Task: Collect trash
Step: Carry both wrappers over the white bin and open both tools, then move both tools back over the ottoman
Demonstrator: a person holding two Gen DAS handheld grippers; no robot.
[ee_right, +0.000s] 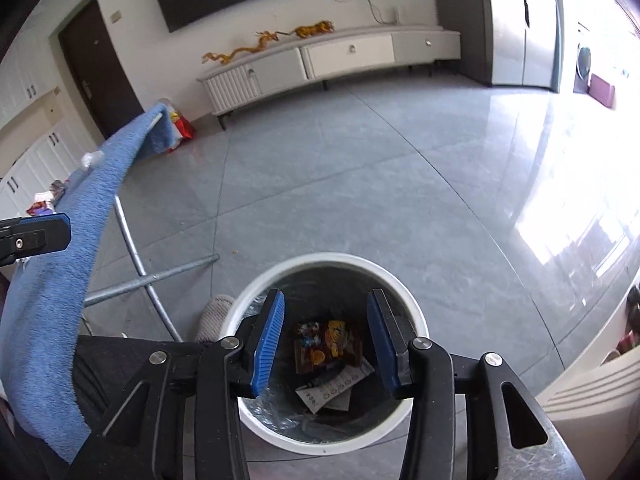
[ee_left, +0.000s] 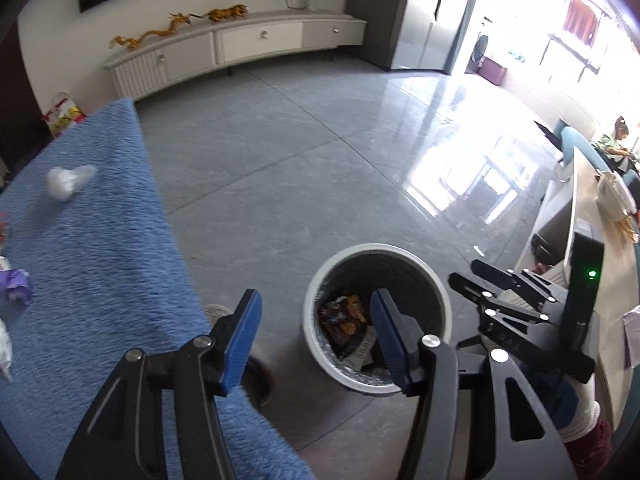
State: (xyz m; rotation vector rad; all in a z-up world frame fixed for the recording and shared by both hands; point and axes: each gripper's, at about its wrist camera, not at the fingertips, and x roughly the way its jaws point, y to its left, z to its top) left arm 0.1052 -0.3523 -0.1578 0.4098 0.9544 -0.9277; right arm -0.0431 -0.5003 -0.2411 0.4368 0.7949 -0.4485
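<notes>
The right tongs hang directly above the round white-rimmed trash bin on the grey tiled floor, jaws spread wide and empty. Inside the bin lie a colourful snack wrapper and a white printed paper scrap. The left tongs are also spread wide and empty, beside the blue towel-covered counter. A crumpled white paper ball rests on that counter, and a purple wrapper lies near its left edge.
</notes>
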